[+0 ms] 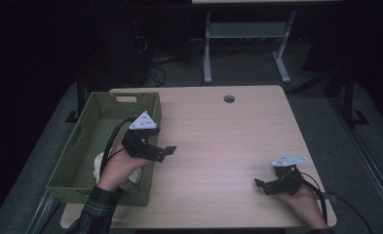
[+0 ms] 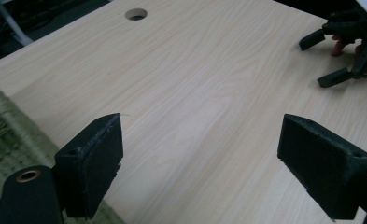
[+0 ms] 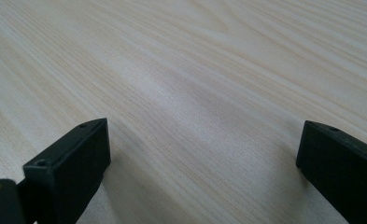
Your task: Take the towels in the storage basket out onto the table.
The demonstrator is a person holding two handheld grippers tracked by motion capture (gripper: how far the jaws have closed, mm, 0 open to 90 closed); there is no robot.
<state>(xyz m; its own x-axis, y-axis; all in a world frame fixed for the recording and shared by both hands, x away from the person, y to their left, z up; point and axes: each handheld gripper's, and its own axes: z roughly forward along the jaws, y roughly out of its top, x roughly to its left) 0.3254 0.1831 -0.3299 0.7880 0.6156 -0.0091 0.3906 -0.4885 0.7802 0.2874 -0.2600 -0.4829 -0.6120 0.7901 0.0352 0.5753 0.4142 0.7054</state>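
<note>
A light wooden table has a round hole near its far edge. A green woven basket stands on its left side, with something white inside.

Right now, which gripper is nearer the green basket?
Left. The left gripper is held just past the green basket's right rim. The right gripper sits low near the table's right front corner, well apart from it.

Beside the green woven basket, the black left gripper carries a grey three-cornered screw-dotted plate and a looping black cable above a plaid sleeve, while the farther right gripper matches it, with blocky black jaws.
</note>
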